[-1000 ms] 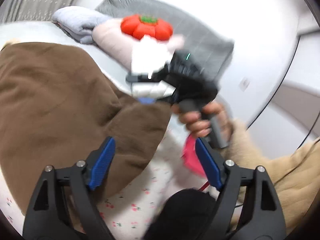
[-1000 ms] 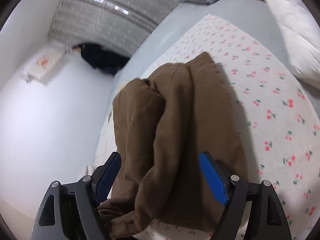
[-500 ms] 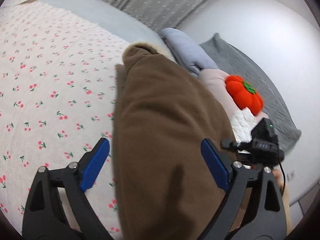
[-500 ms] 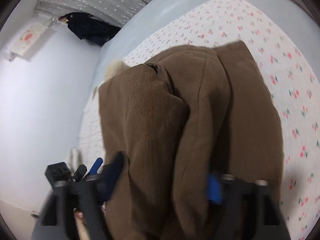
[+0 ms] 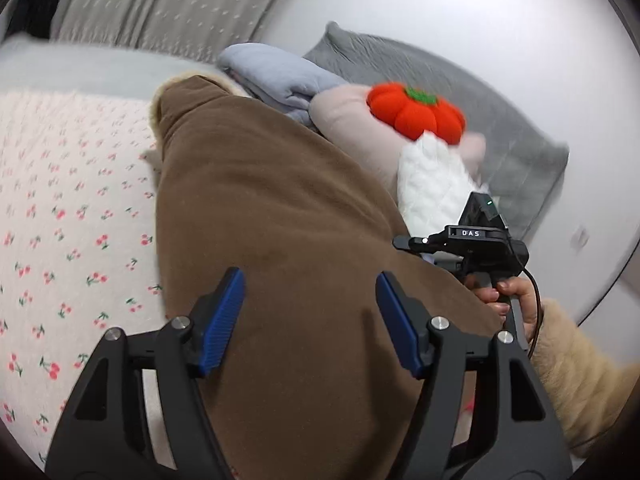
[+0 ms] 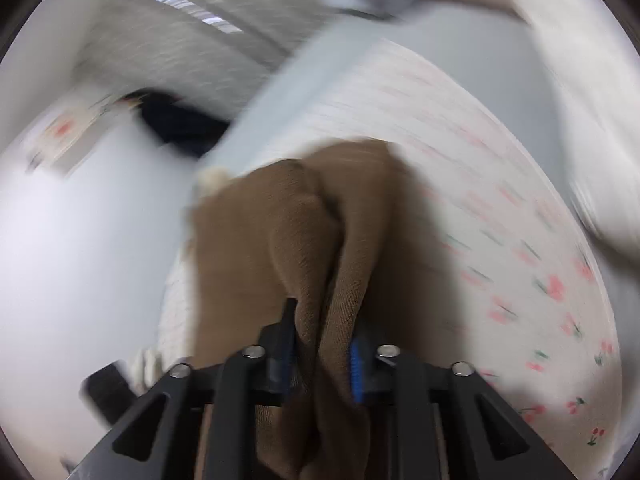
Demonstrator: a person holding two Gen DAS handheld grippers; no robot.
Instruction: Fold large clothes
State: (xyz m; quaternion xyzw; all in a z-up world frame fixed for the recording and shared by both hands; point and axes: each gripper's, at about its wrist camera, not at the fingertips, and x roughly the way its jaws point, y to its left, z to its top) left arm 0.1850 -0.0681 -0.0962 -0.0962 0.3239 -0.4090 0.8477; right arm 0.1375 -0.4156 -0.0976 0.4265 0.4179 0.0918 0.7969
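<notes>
While the right gripper [image 6: 320,354] pinched a bunched fold of the brown coat [image 5: 280,216], jaws just reopening slightly, and the left gripper [image 5: 310,320] stood open above it, jaws just narrowing, we judged a fold begun, needing a left-side grip next.

Brown garment [image 5: 280,240] on a white cherry-print sheet [image 5: 72,208], beside an orange-red pumpkin cushion [image 5: 416,114].

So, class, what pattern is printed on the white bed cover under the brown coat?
Small red cherries with green leaves on the white bed cover; clearest in the left wrist view.
</notes>
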